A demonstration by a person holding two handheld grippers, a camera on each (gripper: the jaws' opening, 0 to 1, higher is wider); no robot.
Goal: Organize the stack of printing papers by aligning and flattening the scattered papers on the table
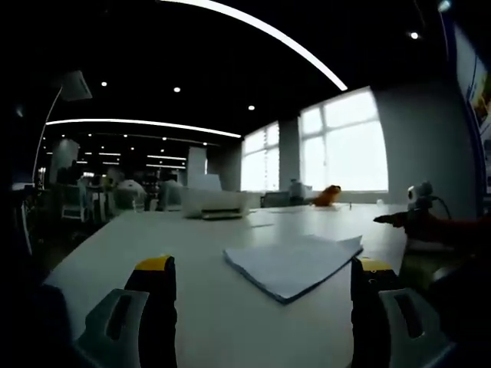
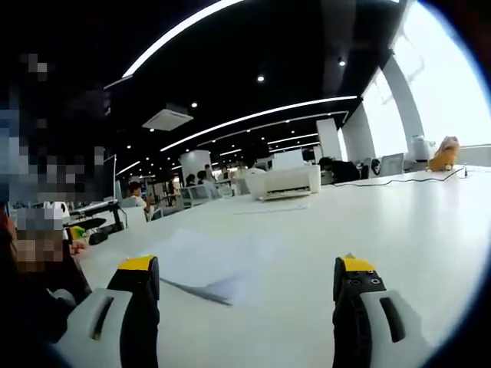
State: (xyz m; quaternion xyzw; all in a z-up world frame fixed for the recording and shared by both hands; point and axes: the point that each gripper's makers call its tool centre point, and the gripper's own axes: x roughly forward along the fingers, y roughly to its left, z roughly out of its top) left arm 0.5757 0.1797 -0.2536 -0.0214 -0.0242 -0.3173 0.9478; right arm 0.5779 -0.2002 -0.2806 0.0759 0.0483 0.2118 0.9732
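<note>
A: Looking along the left tool (image 1: 262, 277), where does the stack of papers (image 1: 295, 263) lie?

B: On the white table (image 1: 153, 238), ahead between my wide-spread jaws, nothing held. Its long axis runs diagonally, one corner pointing toward the tool; the sheets sit slightly fanned.

A: And the right tool (image 2: 245, 277)?

B: Also spread wide, empty, held low and level over the table. The papers lie ahead-left, blurred, edges hard to trace. A printer (image 2: 282, 182) stands far back.
</note>
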